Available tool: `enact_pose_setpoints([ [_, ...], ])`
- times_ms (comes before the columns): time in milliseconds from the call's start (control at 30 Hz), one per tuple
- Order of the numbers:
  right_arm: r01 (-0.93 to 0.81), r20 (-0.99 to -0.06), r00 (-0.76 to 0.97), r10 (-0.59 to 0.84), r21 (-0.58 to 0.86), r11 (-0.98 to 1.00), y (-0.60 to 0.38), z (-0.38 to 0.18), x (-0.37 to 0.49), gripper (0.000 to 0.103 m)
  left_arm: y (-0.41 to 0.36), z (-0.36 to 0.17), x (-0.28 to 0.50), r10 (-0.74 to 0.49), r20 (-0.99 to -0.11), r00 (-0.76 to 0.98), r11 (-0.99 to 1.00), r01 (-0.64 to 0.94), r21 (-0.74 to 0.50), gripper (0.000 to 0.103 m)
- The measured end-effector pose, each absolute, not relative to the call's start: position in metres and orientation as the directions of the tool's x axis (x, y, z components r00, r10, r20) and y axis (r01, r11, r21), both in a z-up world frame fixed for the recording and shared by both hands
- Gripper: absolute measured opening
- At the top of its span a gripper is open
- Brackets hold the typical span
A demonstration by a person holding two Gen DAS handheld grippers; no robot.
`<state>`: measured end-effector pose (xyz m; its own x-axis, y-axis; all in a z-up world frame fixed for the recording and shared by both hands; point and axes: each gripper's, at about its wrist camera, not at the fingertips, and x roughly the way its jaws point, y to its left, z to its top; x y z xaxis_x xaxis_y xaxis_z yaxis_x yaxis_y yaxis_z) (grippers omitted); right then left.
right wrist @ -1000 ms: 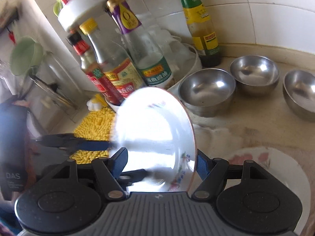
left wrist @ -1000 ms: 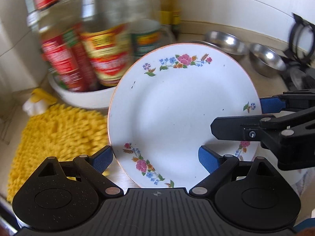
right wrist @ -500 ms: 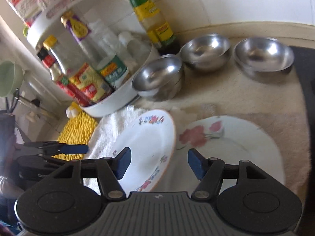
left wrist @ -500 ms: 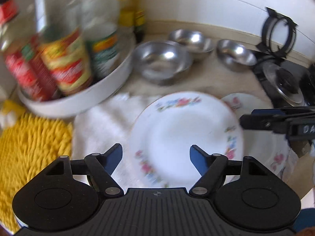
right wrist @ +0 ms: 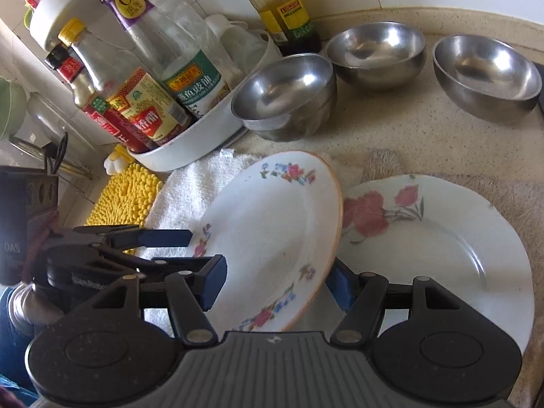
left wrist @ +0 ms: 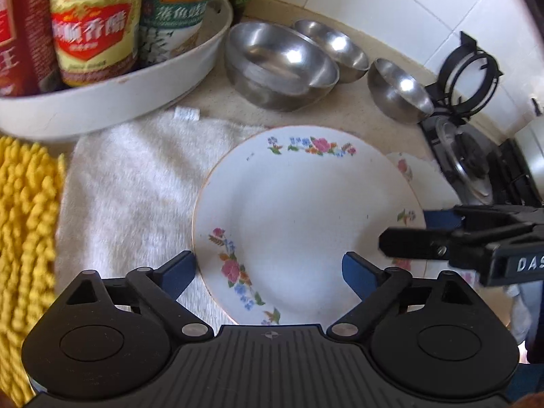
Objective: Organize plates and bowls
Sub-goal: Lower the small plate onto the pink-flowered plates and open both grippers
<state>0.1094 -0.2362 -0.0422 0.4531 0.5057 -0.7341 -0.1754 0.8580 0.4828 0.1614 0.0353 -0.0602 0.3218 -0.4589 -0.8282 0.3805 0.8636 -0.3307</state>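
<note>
Presently, one item is being handled and several are being left for later. Item one: the small floral plate (right wrist: 272, 238) is being held tilted, with its left edge low over the white towel (left wrist: 136, 187) and its right edge raised above the rim of the large rose plate (right wrist: 442, 248), which is being kept flat on a beige cloth (right wrist: 510, 190) on the worktop (right wrist: 401, 132). The near rim of the small plate is being gripped by the right gripper (right wrist: 276, 277), whose fingers are being kept at a middling gap, one over the plate's face and one under it. The left gripper (left wrist: 268, 267) is being opened wide, and the plate's near edge is being framed between its fingers without any pad being seen to press on it. Item two: the nested bowls (right wrist: 282, 95), two by the look of them, are being kept just beside the white condiment tray (left wrist: 119, 91). Items three and four: a single steel bowl (right wrist: 377, 51) and another steel bowl (right wrist: 486, 71) are being left apart along the wall. By this reckoning the plate stack is being judged nearly made but not yet seated, and the bowl stack is being judged roughly half done, with two bowls left to be nested.
</note>
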Motion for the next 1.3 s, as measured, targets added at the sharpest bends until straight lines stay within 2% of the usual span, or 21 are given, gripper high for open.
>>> enact_pose_setpoints([
  [167, -0.191, -0.745, 0.458, 0.485, 0.451, 0.872, -0.233, -0.04, 0.108, 0.068, 0.041, -0.063, 0.175, -0.529, -0.789, 0.312, 0.828, 0.395, -0.399, 0.096],
  [367, -0.187, -0.724, 0.483, 0.493, 0.464, 0.866, -0.247, -0.025, 0.093, 0.066, 0.021, -0.056, 0.161, -0.501, -0.806, 0.316, 0.825, 0.458, -0.333, 0.094],
  [400, -0.189, -0.73, 0.495, 0.472, 0.439, 0.878, -0.249, -0.022, 0.09, 0.066, 0.02, -0.052, 0.16, -0.553, -0.778, 0.298, 0.792, 0.479, -0.379, 0.075],
  [433, -0.185, -0.739, 0.508, 0.442, 0.408, 0.894, -0.252, -0.02, 0.087, 0.066, 0.015, -0.049, 0.161, -0.6, -0.759, 0.252, 0.756, 0.491, -0.434, 0.051],
  [467, -0.168, -0.756, 0.51, 0.411, 0.381, 0.909, -0.256, -0.021, 0.087, 0.066, 0.008, -0.046, 0.16, -0.607, -0.76, 0.231, 0.745, 0.5, -0.443, 0.046],
  [500, -0.149, -0.768, 0.498, 0.402, 0.38, 0.913, -0.262, -0.024, 0.089, 0.066, 0.002, -0.042, 0.157, -0.587, -0.771, 0.249, 0.749, 0.528, -0.4, 0.053],
  [533, -0.127, -0.769, 0.493, 0.408, 0.4, 0.908, -0.267, -0.029, 0.091, 0.066, -0.001, -0.041, 0.154, -0.57, -0.775, 0.272, 0.757, 0.54, -0.368, 0.071],
  [567, -0.115, -0.766, 0.486, 0.42, 0.42, 0.9, -0.27, -0.032, 0.092, 0.066, 0.001, -0.042, 0.154, -0.571, -0.771, 0.281, 0.763, 0.528, -0.372, 0.078],
  [600, -0.114, -0.763, 0.484, 0.428, 0.43, 0.896, -0.27, -0.034, 0.094, 0.066, 0.006, -0.044, 0.157, -0.582, -0.764, 0.278, 0.763, 0.51, -0.396, 0.08],
  [633, -0.115, -0.758, 0.488, 0.432, 0.435, 0.893, -0.269, -0.035, 0.095, 0.066, 0.013, -0.045, 0.16, -0.583, -0.761, 0.285, 0.773, 0.483, -0.411, 0.077],
  [733, -0.145, -0.745, 0.475, 0.468, 0.459, 0.877, -0.261, -0.038, 0.098, 0.066, 0.029, -0.049, 0.173, -0.525, -0.783, 0.334, 0.828, 0.415, -0.378, 0.08],
  [800, -0.164, -0.741, 0.468, 0.482, 0.463, 0.871, -0.256, -0.039, 0.1, 0.066, 0.033, -0.056, 0.179, -0.514, -0.804, 0.3, 0.832, 0.401, -0.383, 0.079],
  [933, -0.192, -0.738, 0.45, 0.502, 0.469, 0.862, -0.25, -0.04, 0.102, 0.065, 0.026, -0.06, 0.178, -0.524, -0.802, 0.288, 0.821, 0.423, -0.384, 0.093],
  [1000, -0.203, -0.739, 0.45, 0.502, 0.463, 0.863, -0.248, -0.037, 0.101, 0.065, 0.021, -0.059, 0.178, -0.537, -0.795, 0.282, 0.809, 0.439, -0.39, 0.093],
  [1033, -0.207, -0.735, 0.455, 0.503, 0.462, 0.862, -0.248, -0.034, 0.099, 0.065, 0.018, -0.057, 0.177, -0.553, -0.787, 0.273, 0.796, 0.452, -0.403, 0.084],
  [1067, -0.208, -0.733, 0.467, 0.494, 0.452, 0.868, -0.25, -0.031, 0.097, 0.065, 0.014, -0.055, 0.176, -0.594, -0.768, 0.24, 0.76, 0.479, -0.439, 0.068],
  [1100, -0.208, -0.735, 0.475, 0.484, 0.441, 0.873, -0.252, -0.029, 0.095, 0.065, 0.009, -0.055, 0.176, -0.631, -0.755, 0.177, 0.723, 0.485, -0.491, 0.041],
  [1133, -0.196, -0.746, 0.479, 0.462, 0.422, 0.885, -0.255, -0.028, 0.094, 0.065, 0.005, -0.054, 0.175, -0.63, -0.76, 0.162, 0.721, 0.486, -0.494, 0.042],
  [1167, -0.177, -0.766, 0.48, 0.428, 0.393, 0.902, -0.257, -0.03, 0.094, 0.065, 0.002, -0.052, 0.173, -0.614, -0.767, 0.184, 0.73, 0.5, -0.465, 0.048],
  [1200, -0.161, -0.783, 0.477, 0.4, 0.369, 0.915, -0.258, -0.034, 0.096, 0.063, 0.002, -0.052, 0.173, -0.611, -0.767, 0.193, 0.734, 0.501, -0.459, 0.058],
  [1300, -0.151, -0.778, 0.493, 0.39, 0.365, 0.919, -0.259, -0.034, 0.098, 0.063, 0.015, -0.052, 0.177, -0.632, -0.747, 0.207, 0.734, 0.469, -0.491, 0.072],
])
